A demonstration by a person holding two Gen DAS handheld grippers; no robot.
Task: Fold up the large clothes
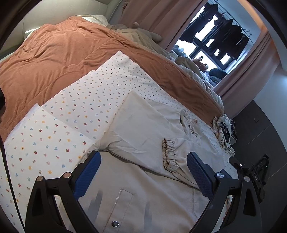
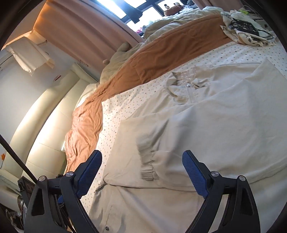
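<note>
A large beige jacket [image 1: 143,129] [image 2: 206,125] lies spread on the bed, on a white floral sheet [image 1: 80,100] [image 2: 125,100]. One sleeve is folded across the body, and its gathered cuff [image 1: 169,154] [image 2: 148,161] rests on the front. My left gripper [image 1: 143,170] stands open just above the jacket front, the cuff between and ahead of its blue pads. My right gripper [image 2: 141,172] is open too, and the cuff lies loose on the jacket between its fingers without touching the pads. A chest pocket with a snap [image 1: 114,223] shows near the left camera.
An orange blanket [image 1: 53,59] [image 2: 161,55] covers the far side of the bed. A patterned cloth with black cables [image 1: 224,130] [image 2: 245,28] sits at the bed's edge. Pink curtains [image 1: 161,16] frame a window hung with dark clothes [image 1: 220,30]. Dark floor [image 1: 260,136] lies beside the bed.
</note>
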